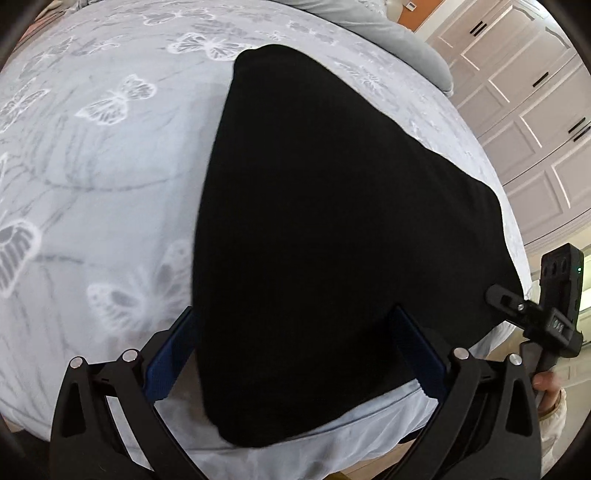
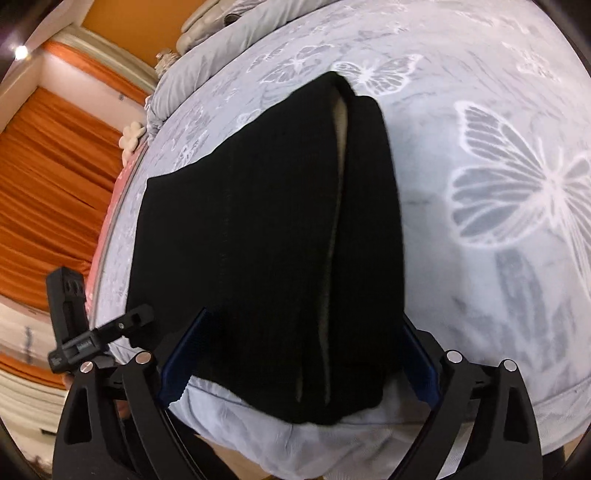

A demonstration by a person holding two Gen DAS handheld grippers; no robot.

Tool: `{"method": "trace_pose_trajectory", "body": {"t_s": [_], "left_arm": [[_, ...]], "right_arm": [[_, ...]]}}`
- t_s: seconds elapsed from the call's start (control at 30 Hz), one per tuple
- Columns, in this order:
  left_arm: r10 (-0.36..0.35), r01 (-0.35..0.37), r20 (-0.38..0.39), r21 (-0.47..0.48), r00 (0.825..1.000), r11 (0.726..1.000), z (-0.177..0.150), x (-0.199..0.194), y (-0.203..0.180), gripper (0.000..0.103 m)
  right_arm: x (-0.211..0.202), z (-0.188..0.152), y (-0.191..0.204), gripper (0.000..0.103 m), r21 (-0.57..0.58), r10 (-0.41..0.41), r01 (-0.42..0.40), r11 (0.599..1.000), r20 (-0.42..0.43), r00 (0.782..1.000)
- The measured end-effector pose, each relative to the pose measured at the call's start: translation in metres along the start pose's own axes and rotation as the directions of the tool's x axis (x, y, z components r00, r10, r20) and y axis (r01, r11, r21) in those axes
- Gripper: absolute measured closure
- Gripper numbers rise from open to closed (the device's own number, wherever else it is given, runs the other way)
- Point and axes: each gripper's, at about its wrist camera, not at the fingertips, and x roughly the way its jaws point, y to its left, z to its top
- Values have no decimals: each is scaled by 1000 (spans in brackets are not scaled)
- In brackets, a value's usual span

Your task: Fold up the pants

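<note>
Black pants (image 1: 332, 221) lie folded into a compact stack on the bed (image 1: 92, 184), close to its front edge. My left gripper (image 1: 291, 314) stands wide open over the stack's near end, its blue pads (image 1: 166, 362) on either side of the cloth without pinching it. In the right wrist view the same pants (image 2: 258, 240) show a pale seam running lengthwise. My right gripper (image 2: 303, 317) is open too, straddling the near end of the stack. Each gripper's black body shows at the edge of the other's view.
The bed (image 2: 480, 258) has a pale grey sheet printed with white butterflies. A grey quilt (image 1: 388, 33) lies at the far end. White cupboard doors (image 1: 517, 110) stand to the right, orange curtains (image 2: 48, 184) to the left. A person's hand (image 1: 546, 384) holds the right gripper.
</note>
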Motion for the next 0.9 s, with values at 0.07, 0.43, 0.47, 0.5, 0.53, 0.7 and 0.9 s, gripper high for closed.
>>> {"method": "trace_pose_trajectory", "body": {"t_s": [0.07, 0.43, 0.47, 0.5, 0.53, 0.7, 0.9], "left_arm": [[7, -8, 12, 27, 1000, 1000, 0, -1, -5, 23], [99, -107, 73, 116, 992, 987, -9, -16, -38, 55], [106, -115, 77, 122, 991, 986, -11, -17, -40, 57], [115, -125, 82, 130, 990, 983, -12, -18, -43, 58], [121, -132, 87, 137, 989, 982, -13, -20, -45, 60], [82, -91, 83, 104, 993, 990, -15, -29, -45, 72], [-65, 64, 35, 23, 997, 998, -8, -66, -35, 78]], "right_arm": [[3, 0, 2, 23, -7, 1, -1, 1000, 7, 1000], [3, 1, 1, 33, -1, 3, -3, 1000, 22, 1000], [3, 1, 2, 33, 0, 3, -3, 1000, 23, 1000], [3, 0, 1, 33, -1, 2, -2, 1000, 24, 1000], [3, -1, 2, 34, -3, 0, 0, 1000, 26, 1000], [-10, -2, 9, 64, 2, 41, -41, 999, 53, 998], [-40, -3, 21, 71, 3, 93, -93, 996, 88, 992]]}}
